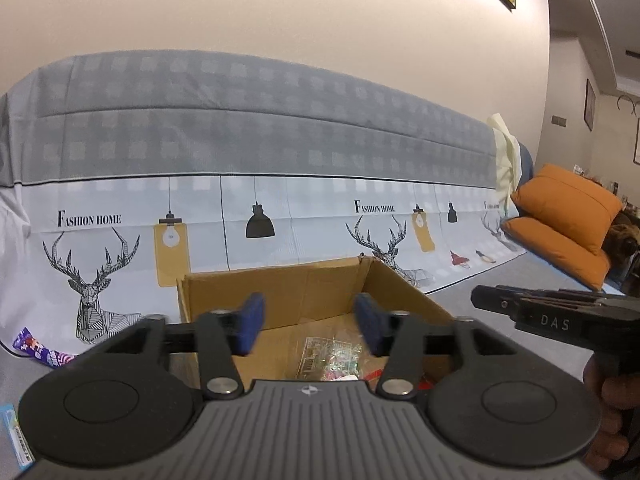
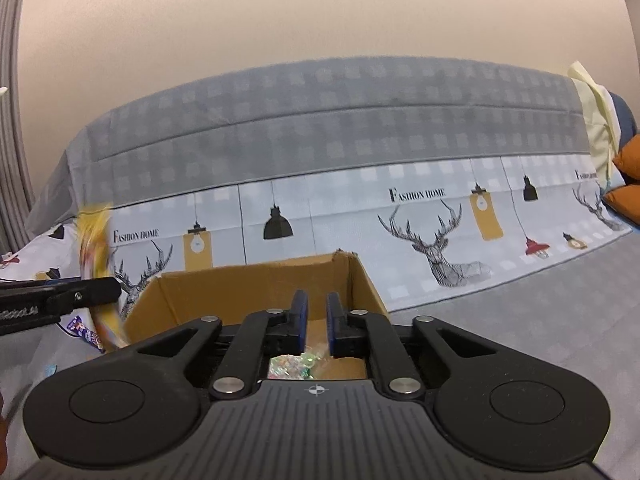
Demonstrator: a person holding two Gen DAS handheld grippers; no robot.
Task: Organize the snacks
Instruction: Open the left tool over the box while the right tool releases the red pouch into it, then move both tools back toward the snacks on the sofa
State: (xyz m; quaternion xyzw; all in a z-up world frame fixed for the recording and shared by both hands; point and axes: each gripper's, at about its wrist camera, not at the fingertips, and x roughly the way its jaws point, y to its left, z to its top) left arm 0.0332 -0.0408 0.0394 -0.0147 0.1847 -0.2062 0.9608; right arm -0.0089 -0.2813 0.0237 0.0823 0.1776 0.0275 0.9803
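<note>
An open cardboard box (image 1: 304,292) stands on the grey sofa seat, right in front of both grippers. Inside it lie a clear snack packet (image 1: 326,354) and other wrappers. My left gripper (image 1: 311,322) hovers over the box's near edge, open, with nothing between its blue pads. My right gripper (image 2: 316,320) is over the same box (image 2: 256,288); its pads stand a narrow gap apart with nothing in it. A blurred yellow packet (image 2: 96,248) shows at the tip of the left gripper (image 2: 112,294), left of the box; I cannot tell if they touch.
A purple snack packet (image 1: 38,350) and a blue one (image 1: 12,428) lie on the seat left of the box. The sofa back carries a grey cover with deer prints (image 1: 96,280). Orange cushions (image 1: 568,216) sit at the far right. A hand (image 1: 612,408) holds the right gripper (image 1: 478,298).
</note>
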